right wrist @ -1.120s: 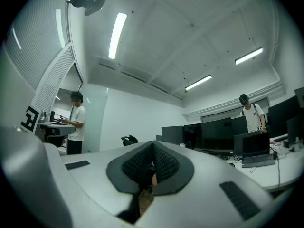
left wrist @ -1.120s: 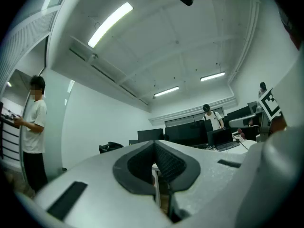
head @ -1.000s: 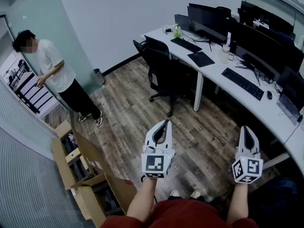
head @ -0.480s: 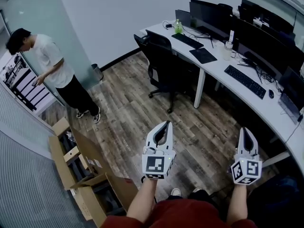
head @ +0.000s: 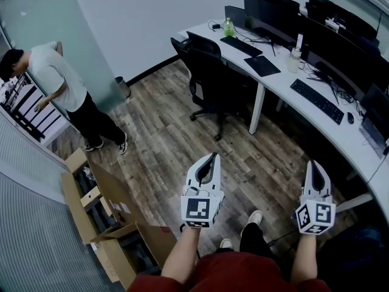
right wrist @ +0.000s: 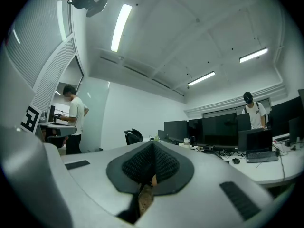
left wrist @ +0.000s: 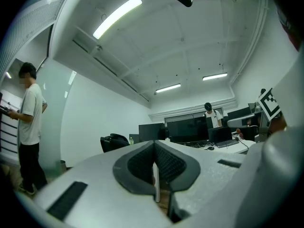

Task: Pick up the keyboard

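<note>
Two black keyboards lie on the long white desk (head: pixel 276 81): one (head: pixel 317 100) in front of the monitors at the right, another (head: pixel 242 46) farther back. My left gripper (head: pixel 211 159) and right gripper (head: pixel 316 165) hang over the wood floor, well short of the desk, pointing level toward it. Both are shut with nothing between their pads. In the left gripper view the jaws (left wrist: pixel 154 148) meet in a closed seam, and the right gripper view shows its jaws (right wrist: pixel 152 146) closed the same way. The keyboards are not discernible in either gripper view.
A black office chair (head: pixel 209 81) stands before the desk. Monitors (head: pixel 340 50), a black pad (head: pixel 262 66), a green bottle (head: pixel 228 27) and a mouse (head: pixel 349 118) sit on it. A person (head: pixel 55 81) stands at the left; open cardboard boxes (head: pixel 97 208) lie near my left.
The desk and chair have drifted slightly in view as I walk; one of my feet now shows stepping forward. The person at the left has bent toward the shelves. Both grippers stay shut.
</note>
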